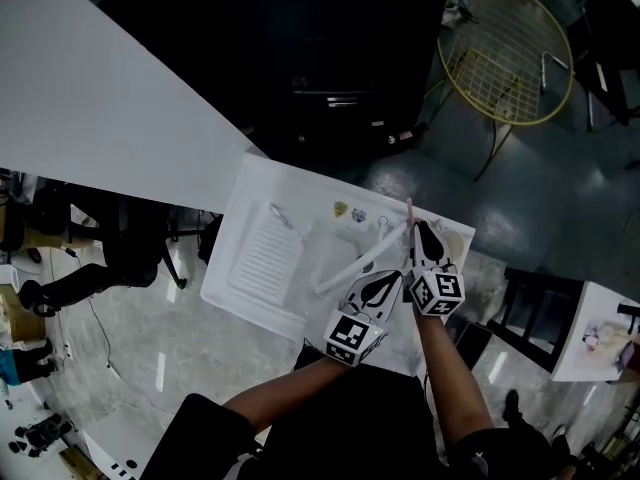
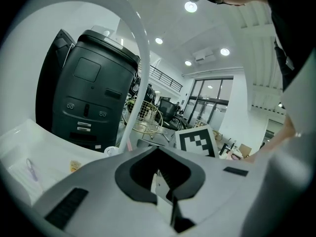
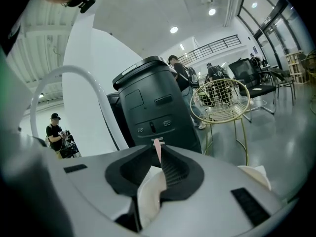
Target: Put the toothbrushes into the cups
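Right gripper view first: what do the tongs hold?

– The right gripper [image 3: 159, 166] is clenched on a pink toothbrush [image 3: 157, 151]. Its thin end stands up out of the jaws, and a wider white part sits lower between them. In the left gripper view the left gripper [image 2: 159, 168] is closed too, on a white toothbrush [image 2: 162, 196], as I judge it; only a short part shows.

And where are the cups?

– This is difficult. Both grippers are side by side over the white sink [image 1: 228, 246], near the curved faucet [image 1: 352, 268]. Just beside the faucet's far end I see one small white round thing [image 2: 111, 151], perhaps a cup. It is too small to be sure, and I cannot find a second cup in any view.

What could go wrong from here?

– The faucet comes down just beside that round thing, so a toothbrush may knock against it on the way. A light cup could also tip over if the brush meets its rim and not its opening. The two grippers are very near each other, so they may bump. The bristle ends of both brushes are not visible.
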